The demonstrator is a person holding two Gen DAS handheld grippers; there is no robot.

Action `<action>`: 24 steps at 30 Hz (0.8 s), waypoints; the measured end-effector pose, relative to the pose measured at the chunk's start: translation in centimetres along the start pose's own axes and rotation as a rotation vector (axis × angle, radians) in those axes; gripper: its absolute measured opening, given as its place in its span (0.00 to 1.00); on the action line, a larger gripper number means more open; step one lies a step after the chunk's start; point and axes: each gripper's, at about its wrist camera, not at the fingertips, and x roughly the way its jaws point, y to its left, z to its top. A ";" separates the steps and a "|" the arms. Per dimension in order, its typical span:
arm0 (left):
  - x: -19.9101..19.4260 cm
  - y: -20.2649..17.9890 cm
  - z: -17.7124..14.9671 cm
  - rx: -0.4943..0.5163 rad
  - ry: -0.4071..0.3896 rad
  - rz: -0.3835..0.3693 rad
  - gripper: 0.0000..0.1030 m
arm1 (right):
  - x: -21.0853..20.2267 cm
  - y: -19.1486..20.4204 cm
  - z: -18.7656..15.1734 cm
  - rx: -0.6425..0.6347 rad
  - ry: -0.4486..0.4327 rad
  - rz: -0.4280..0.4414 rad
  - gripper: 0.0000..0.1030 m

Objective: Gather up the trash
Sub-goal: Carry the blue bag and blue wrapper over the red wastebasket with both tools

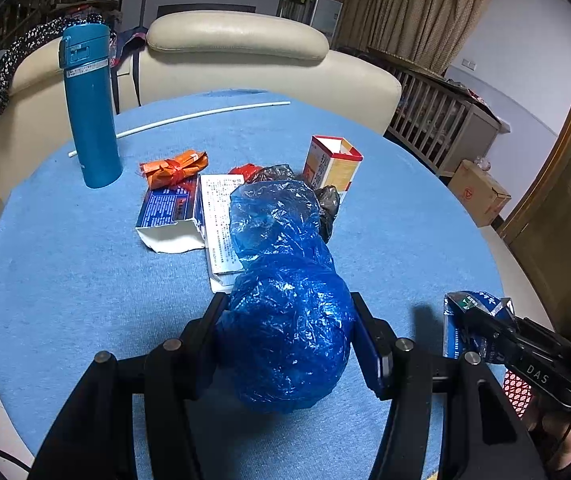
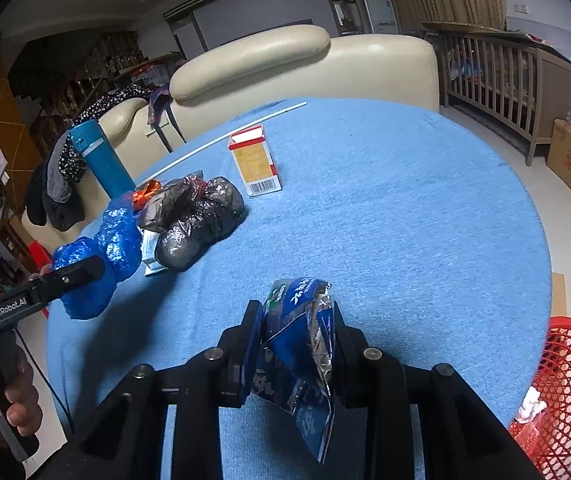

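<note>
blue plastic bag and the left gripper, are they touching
Touching. The left wrist view shows the left gripper with both fingers pressed against the sides of the blue plastic bag, no gap on either side.

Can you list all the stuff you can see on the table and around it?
blue plastic bag: one, crumpled, near table edge, in the left gripper
blue foil packet: one, in the right gripper
black plastic bags: a bunch, dark grey, mid table
bottle: one, teal, standing, far left
orange wrapper: one, tied, beside the bottle
torn box: one, blue and white, lying flat
leaflet: one, white, partly under the blue bag
upright box: one, yellow and red, open top
white stick: one, far side
table: one, blue cloth
basket: one, red, right of table
sofa: cream, behind
left gripper: black
right gripper: black
</note>
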 end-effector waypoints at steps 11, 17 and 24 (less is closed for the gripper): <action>0.2 -1.6 0.3 0.039 0.004 -0.006 0.59 | -2.2 -3.1 -0.7 0.079 -0.042 -0.041 0.32; 0.6 -3.5 0.5 0.077 0.007 -0.022 0.59 | -4.0 -5.7 -1.4 0.128 -0.064 -0.088 0.32; 1.0 -6.2 0.8 0.134 0.015 -0.050 0.59 | -7.0 -9.5 -2.6 0.202 -0.099 -0.150 0.32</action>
